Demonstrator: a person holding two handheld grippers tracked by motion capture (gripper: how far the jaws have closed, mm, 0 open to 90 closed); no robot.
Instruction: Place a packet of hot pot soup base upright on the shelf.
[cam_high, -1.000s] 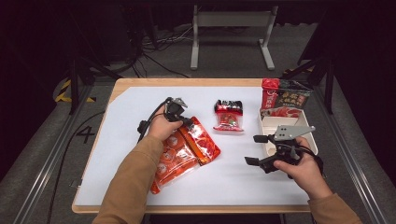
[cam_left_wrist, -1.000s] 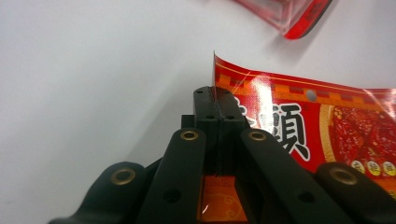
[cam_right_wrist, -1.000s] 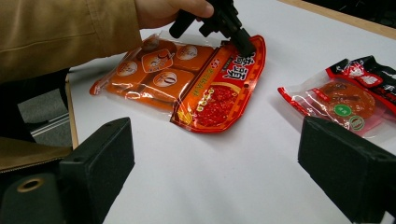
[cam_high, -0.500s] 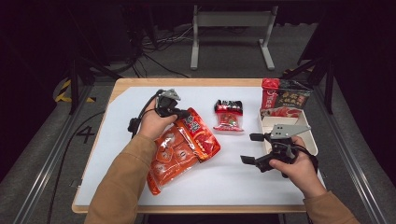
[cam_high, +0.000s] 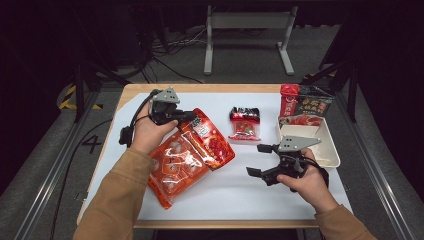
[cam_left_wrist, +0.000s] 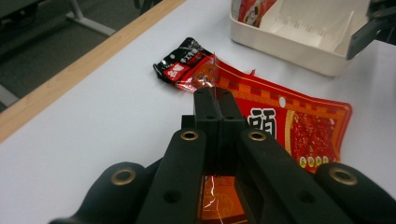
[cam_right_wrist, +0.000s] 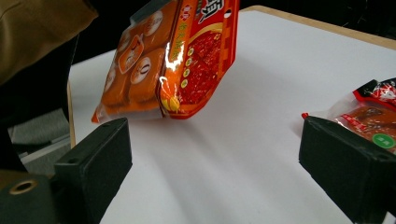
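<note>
- You have two hand-held grippers at work: your left hand-held gripper (cam_high: 186, 118) and your right hand-held gripper (cam_high: 259, 160).
- One large orange-red pouch (cam_high: 187, 152) is the thing in hand; it lies left of the counter's middle, its top edge lifted, its lower end toward 7 o'clock.
- Your left hand-held gripper has its jaws clamped tight on the pouch's top edge, seen plainly in the left gripper view, where the film sits pinched between them.
- In the right gripper view the pouch hangs tilted, its lower corner just above the white counter (cam_high: 235, 192).
- One small black-and-red packet (cam_high: 244, 123) lies flat near the middle, at about 2 o'clock from the pouch, apart from it.
- One white tray (cam_high: 327, 152) sits at the right, with one red box (cam_high: 305, 104) at its 12 o'clock end.
- Your left forearm comes in from 6 o'clock, wrist bent, gripper pointing toward 3 o'clock.
- Your right hand-held gripper stands wide and holds nothing, hovering just left of the tray, jaws pointing toward 9 o'clock.
</note>
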